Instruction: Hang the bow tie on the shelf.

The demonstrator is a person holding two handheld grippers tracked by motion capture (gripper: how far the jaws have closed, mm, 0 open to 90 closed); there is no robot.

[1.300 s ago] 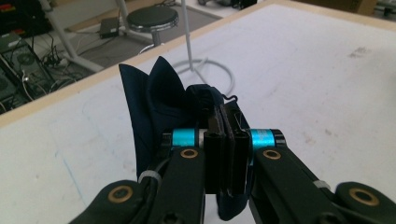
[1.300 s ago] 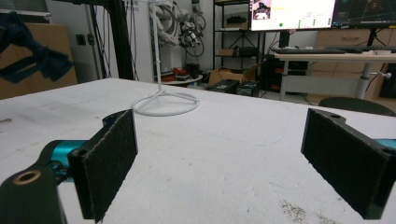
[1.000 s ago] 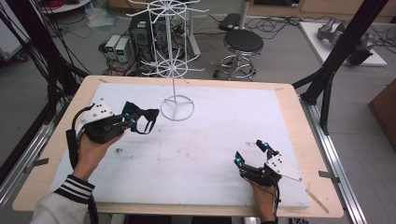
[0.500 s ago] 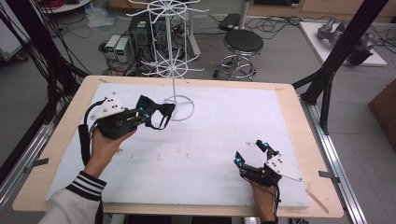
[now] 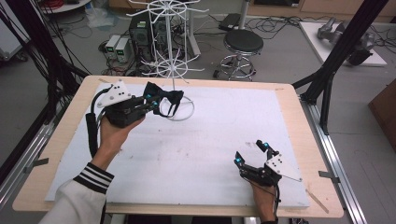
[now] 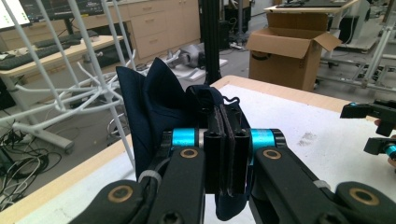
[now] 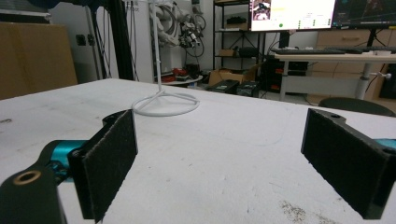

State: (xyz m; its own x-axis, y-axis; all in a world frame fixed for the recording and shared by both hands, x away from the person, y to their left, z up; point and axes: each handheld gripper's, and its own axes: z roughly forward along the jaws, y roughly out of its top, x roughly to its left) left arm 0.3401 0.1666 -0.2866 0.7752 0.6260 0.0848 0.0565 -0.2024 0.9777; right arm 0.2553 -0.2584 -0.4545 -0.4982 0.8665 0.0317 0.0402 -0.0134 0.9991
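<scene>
A dark navy bow tie (image 5: pixel 166 97) hangs from my left gripper (image 5: pixel 152 99), which is shut on it just above the table at the back left. In the left gripper view the bow tie (image 6: pixel 156 100) fans out past the closed jaws of the left gripper (image 6: pixel 227 140). It is right beside the white wire display rack (image 5: pixel 172 51), whose ring base (image 5: pixel 183 110) stands on the table. My right gripper (image 5: pixel 250 152) rests open near the front right with nothing between its jaws; the same right gripper (image 7: pixel 224 144) faces the rack base (image 7: pixel 163 105) across the table.
A white sheet (image 5: pixel 224 126) covers the wooden table. The rack's wire arms (image 6: pixel 88 88) spread close to the bow tie. Behind the table are a black stool (image 5: pixel 243 44), computer cases and cables. A cardboard box (image 6: pixel 289 51) sits farther off.
My left gripper has carried the bow tie to the right and away from the person, up to the rack. The right gripper has stayed still.
</scene>
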